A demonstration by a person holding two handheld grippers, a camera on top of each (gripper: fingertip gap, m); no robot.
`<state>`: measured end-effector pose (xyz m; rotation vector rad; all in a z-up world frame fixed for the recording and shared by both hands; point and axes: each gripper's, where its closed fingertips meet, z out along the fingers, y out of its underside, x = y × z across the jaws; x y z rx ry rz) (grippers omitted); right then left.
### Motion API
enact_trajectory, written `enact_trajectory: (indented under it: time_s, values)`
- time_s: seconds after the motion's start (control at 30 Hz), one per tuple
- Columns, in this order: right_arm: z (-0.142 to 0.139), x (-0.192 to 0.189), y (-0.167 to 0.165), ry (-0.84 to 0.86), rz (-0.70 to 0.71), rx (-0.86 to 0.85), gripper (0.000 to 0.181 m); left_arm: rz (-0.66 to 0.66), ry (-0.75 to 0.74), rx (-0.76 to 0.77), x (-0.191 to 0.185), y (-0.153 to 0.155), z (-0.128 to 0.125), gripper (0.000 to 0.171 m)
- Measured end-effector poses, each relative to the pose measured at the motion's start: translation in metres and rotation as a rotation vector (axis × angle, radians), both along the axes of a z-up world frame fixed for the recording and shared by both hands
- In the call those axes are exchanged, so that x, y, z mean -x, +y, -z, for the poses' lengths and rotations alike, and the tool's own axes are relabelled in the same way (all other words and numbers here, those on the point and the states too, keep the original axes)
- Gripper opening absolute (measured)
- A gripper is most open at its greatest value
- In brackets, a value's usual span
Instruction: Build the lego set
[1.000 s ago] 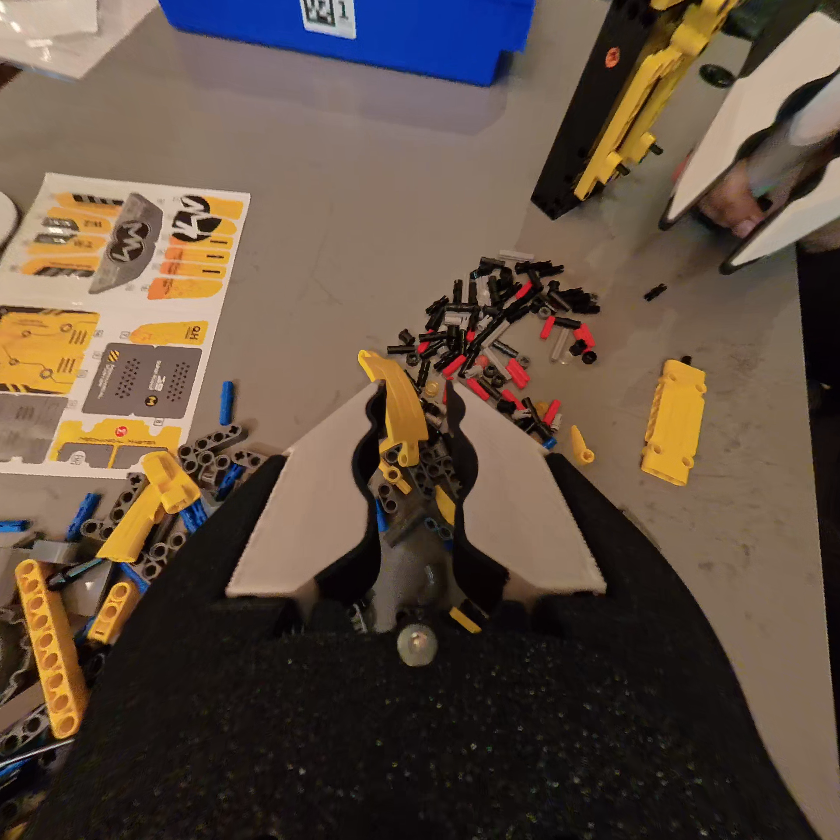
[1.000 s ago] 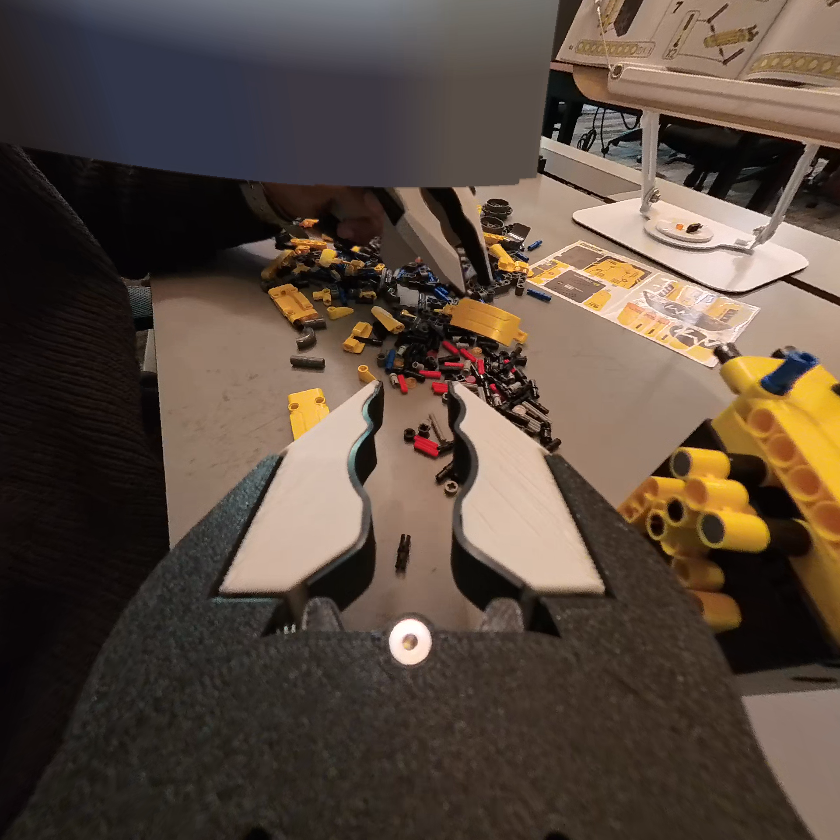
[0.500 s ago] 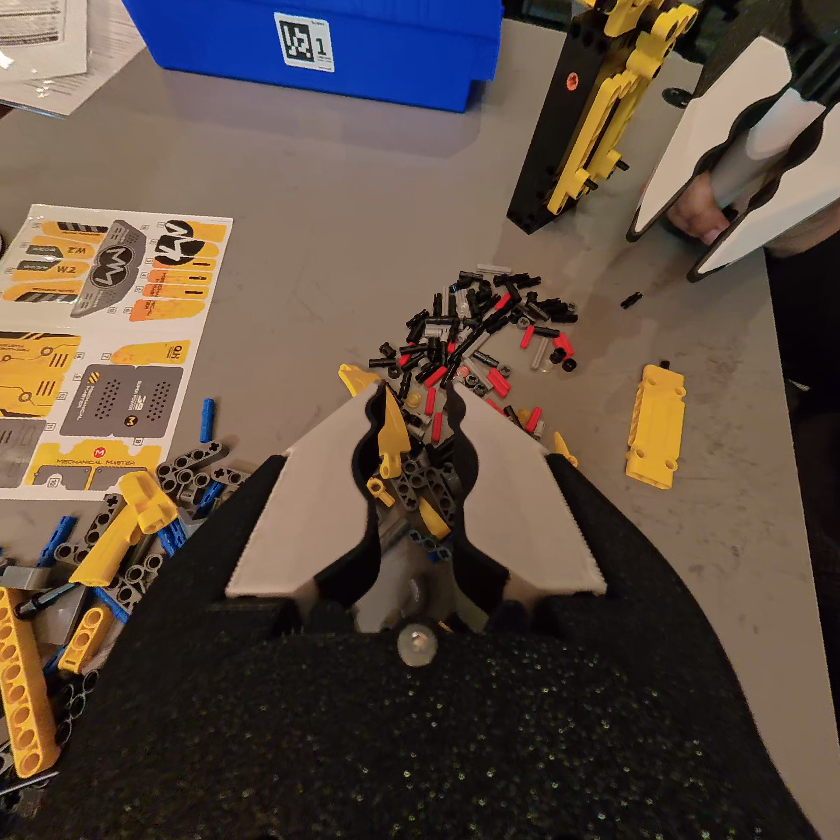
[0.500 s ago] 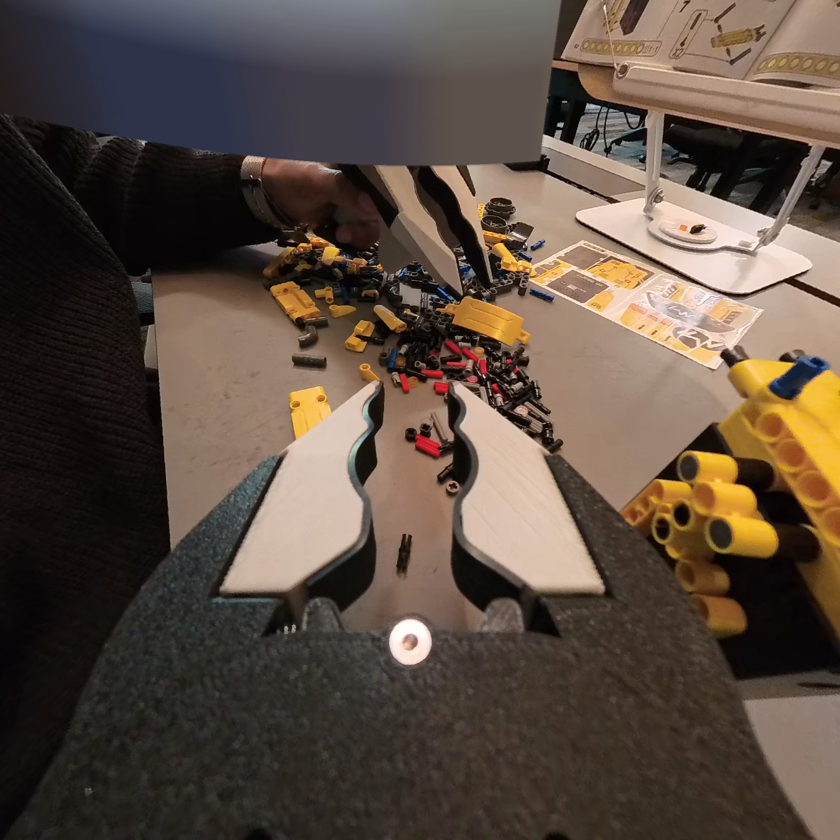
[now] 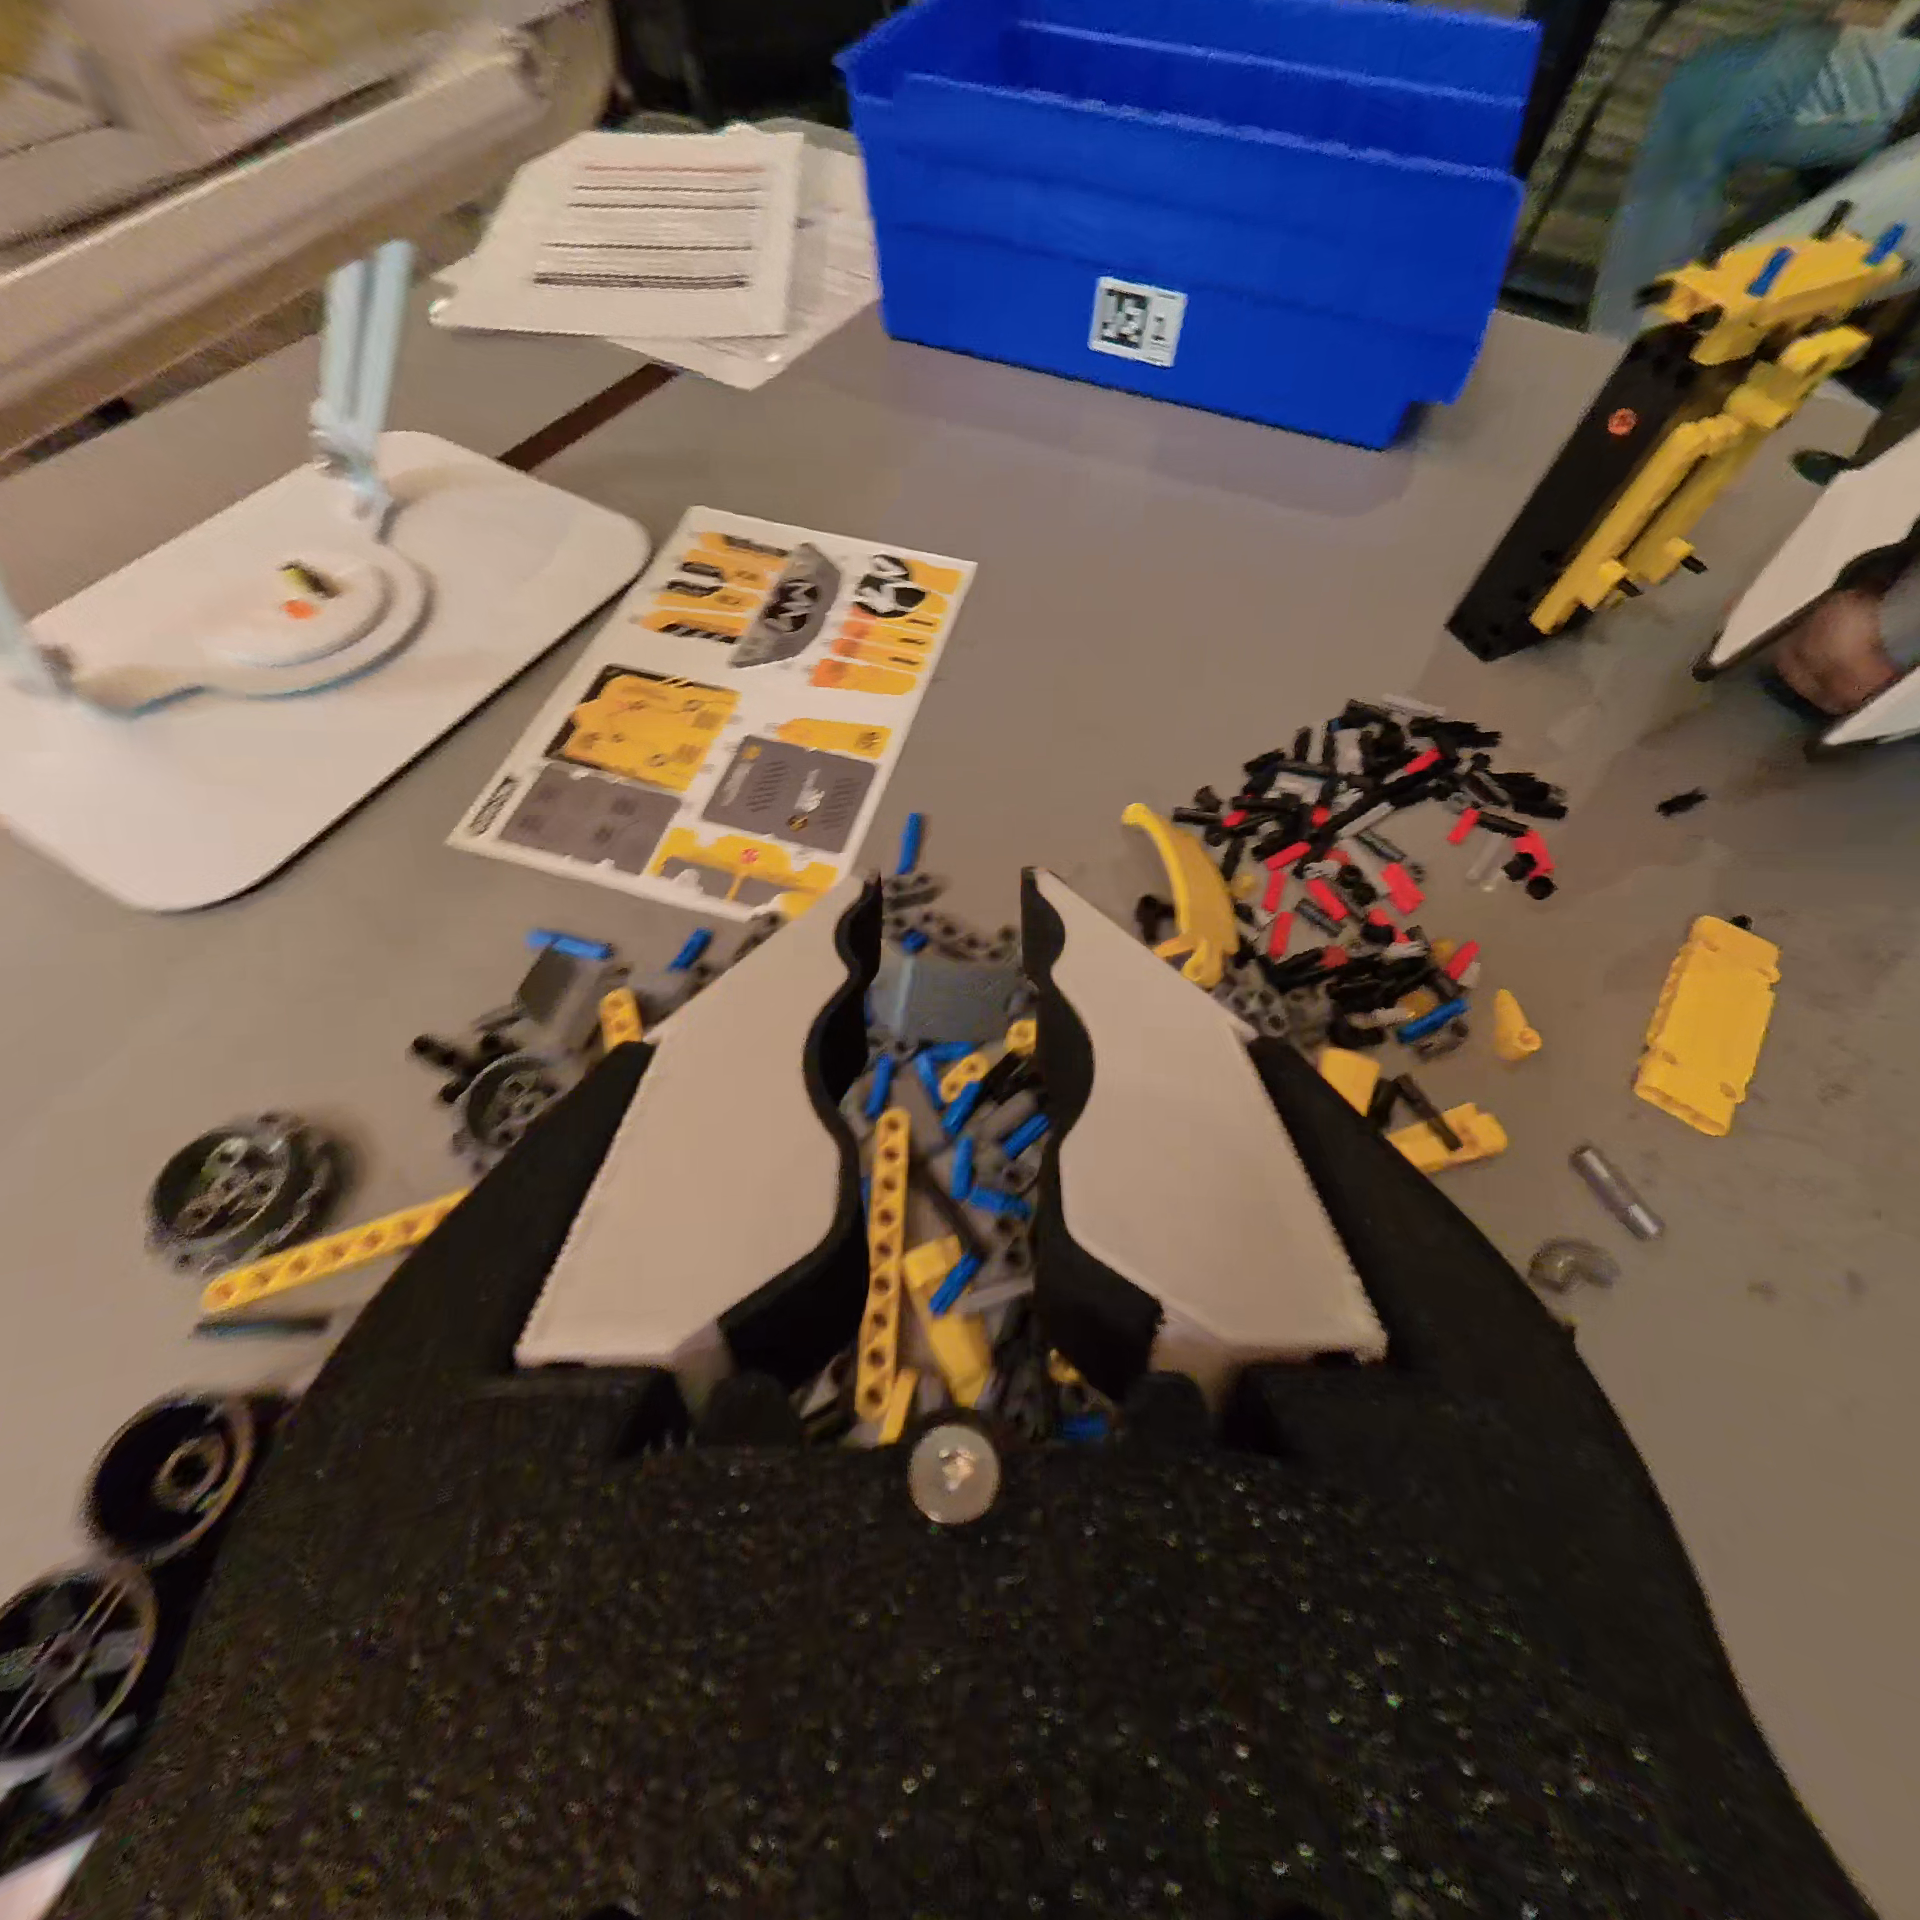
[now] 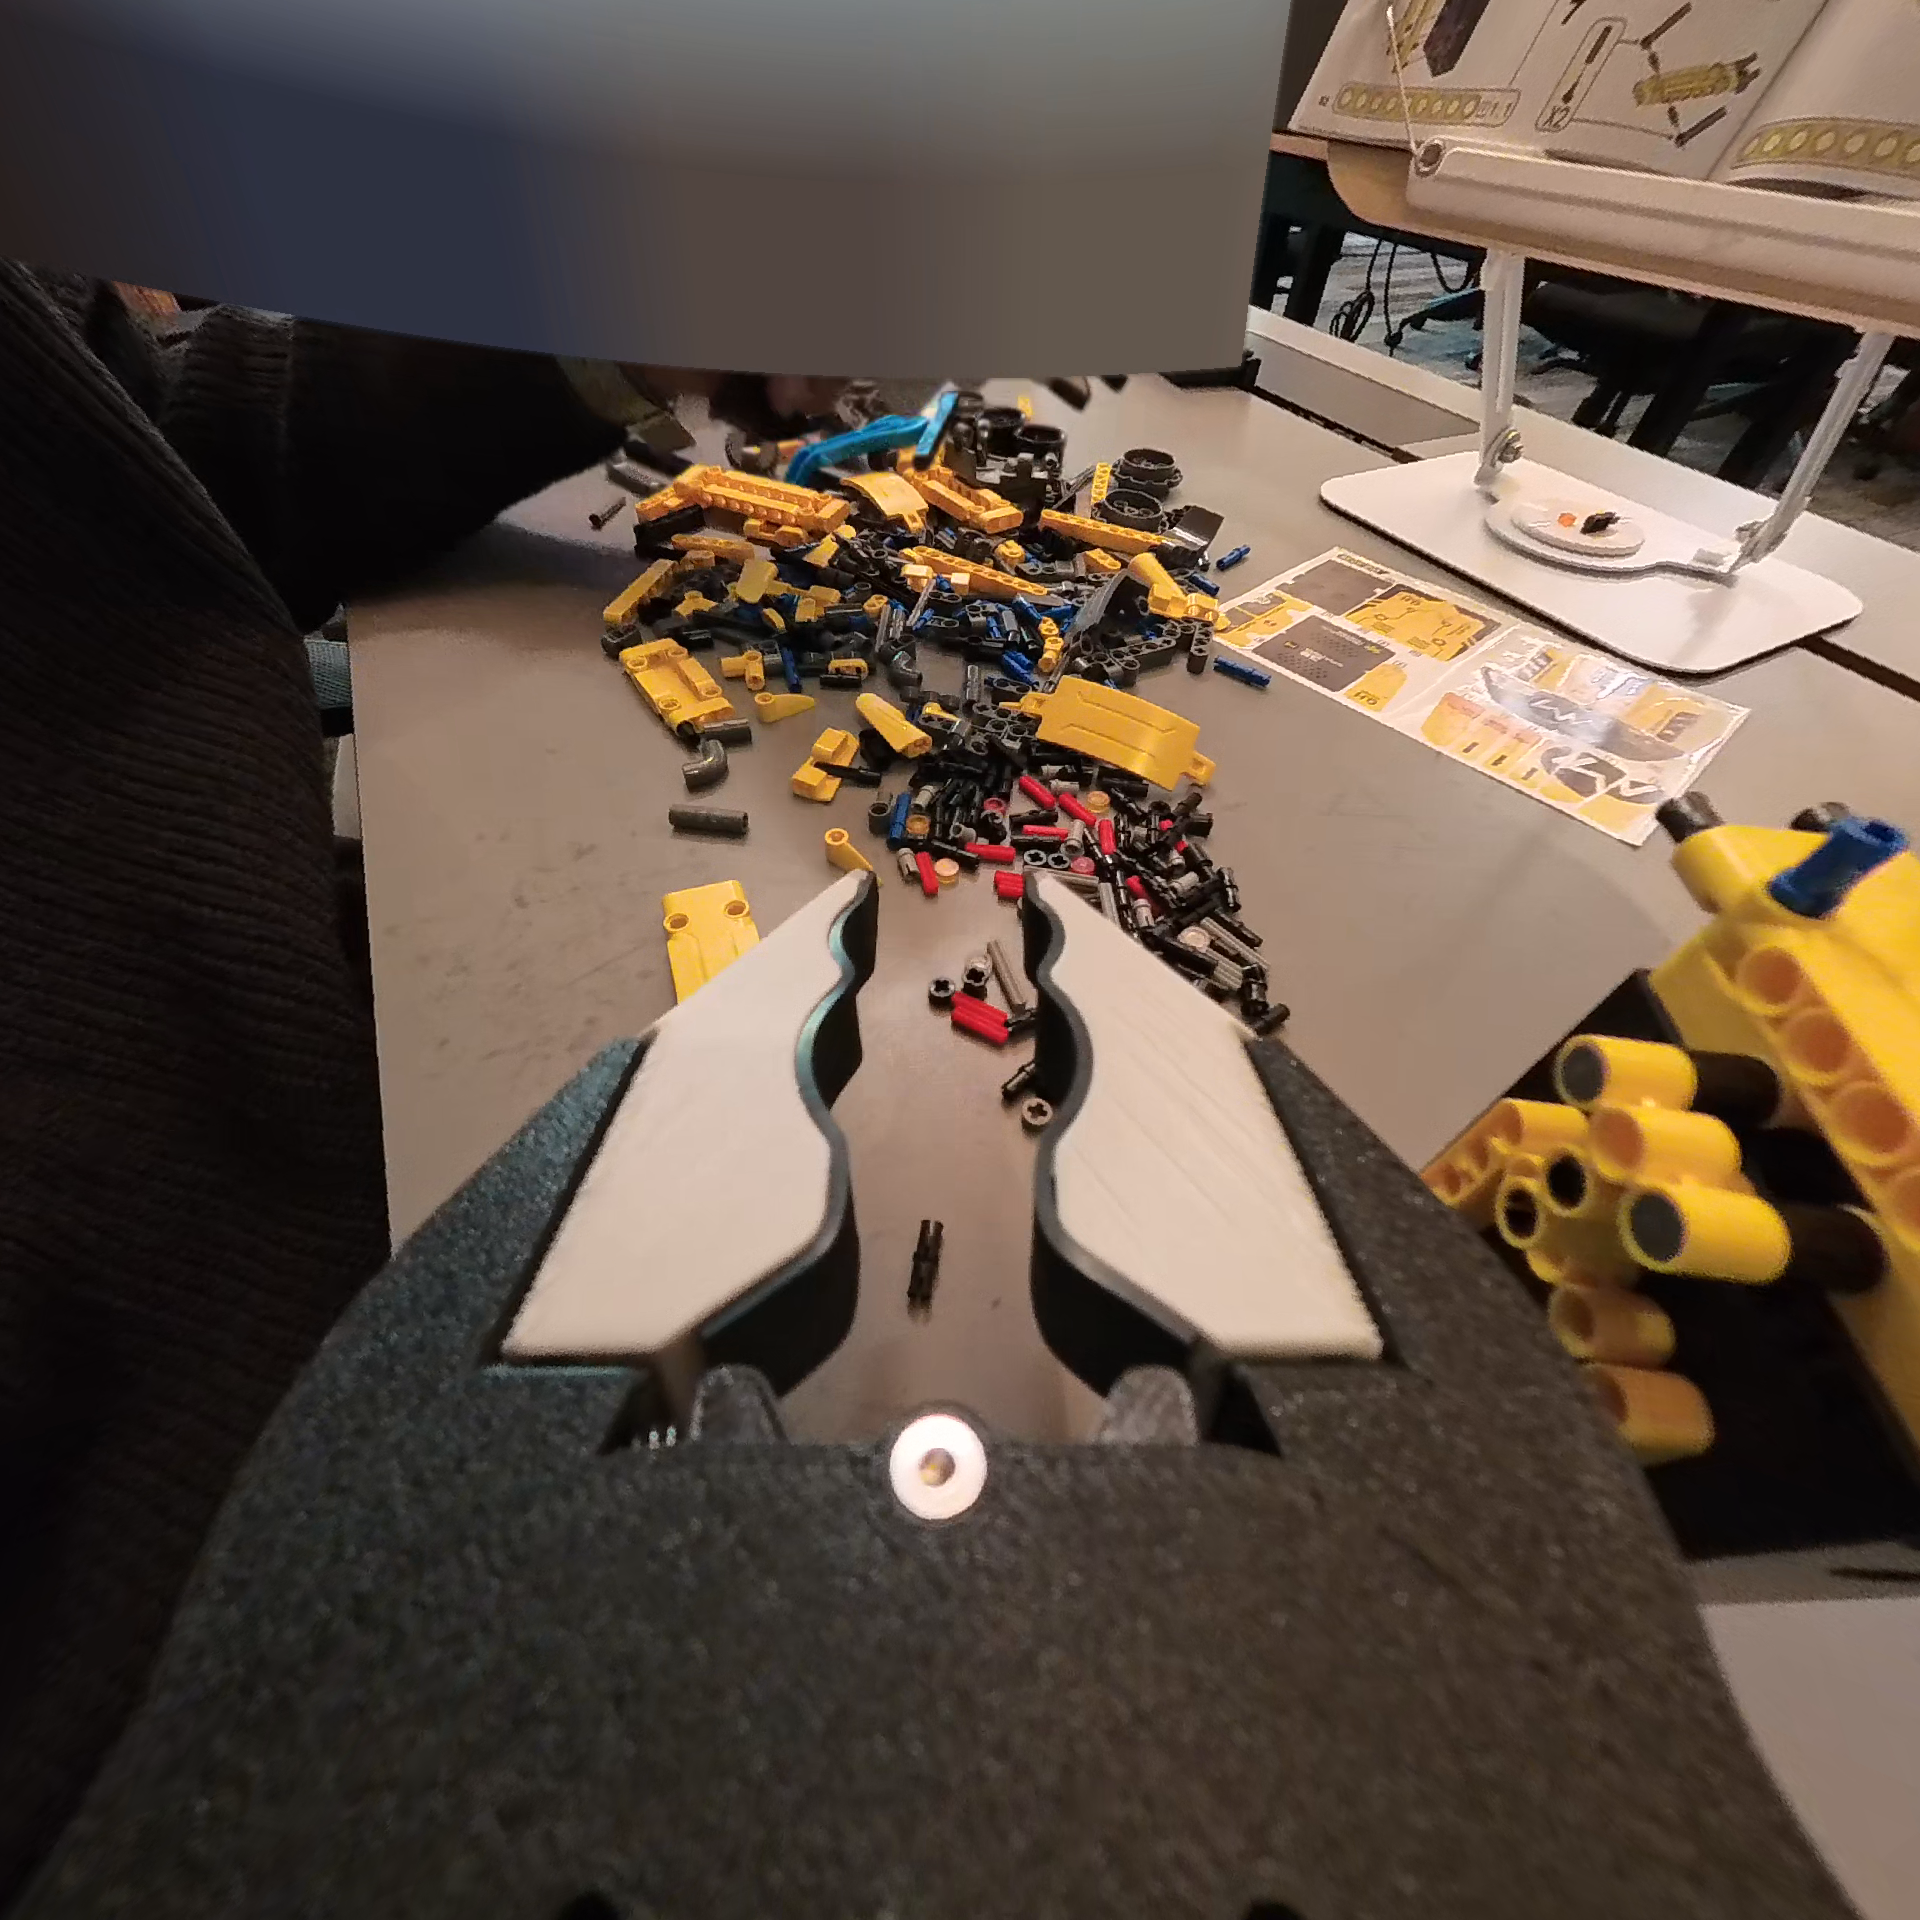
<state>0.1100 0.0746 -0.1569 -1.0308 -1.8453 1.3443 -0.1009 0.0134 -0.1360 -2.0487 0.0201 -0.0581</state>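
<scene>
My left gripper (image 5: 951,894) is open and empty, hovering over a heap of loose building parts: a grey block (image 5: 945,997), a long yellow beam (image 5: 883,1247) and blue pins show between its jaws. A curved yellow panel (image 5: 1184,883) lies just right of it, beside a pile of black and red pins (image 5: 1361,831). My right gripper (image 6: 948,894) is open and empty, low over the table, with a black pin (image 6: 925,1257) and red pins (image 6: 977,1013) between its jaws. A yellow and black assembly (image 6: 1766,1143) stands close on its right, also seen in the left wrist view (image 5: 1662,447).
A blue bin (image 5: 1195,208) and papers (image 5: 665,229) are at the back. A sticker sheet (image 5: 748,707) and a white stand base (image 5: 260,665) lie to the left. Black wheels (image 5: 239,1184) and a yellow panel (image 5: 1704,1023) flank the heap. A dark sleeve (image 6: 156,831) borders the table. The tips of one gripper are about 25 cm away from the tips of the other. The white stand base (image 5: 260,665) is about 30 cm from my left fingertips. It is also in sight in the right wrist view (image 6: 1513,512).
My left gripper has drawn back and to the left, away from the curved yellow panel and the pin pile, and no longer shows in the right wrist view. The right gripper has barely moved.
</scene>
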Motion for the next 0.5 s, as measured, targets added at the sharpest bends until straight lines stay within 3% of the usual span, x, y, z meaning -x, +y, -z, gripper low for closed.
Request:
enact_trajectory:
  time_s: [0.27,0.5]
  values:
    - [0.004,0.003,0.0,-0.028,0.007,-0.009,0.027,-0.045,0.037,-0.015,0.028,-0.051,-0.002,0.023]
    - [0.005,0.007,0.006,-0.038,0.036,-0.001,0.027,-0.12,0.104,0.032,0.041,-0.089,0.012,0.007]
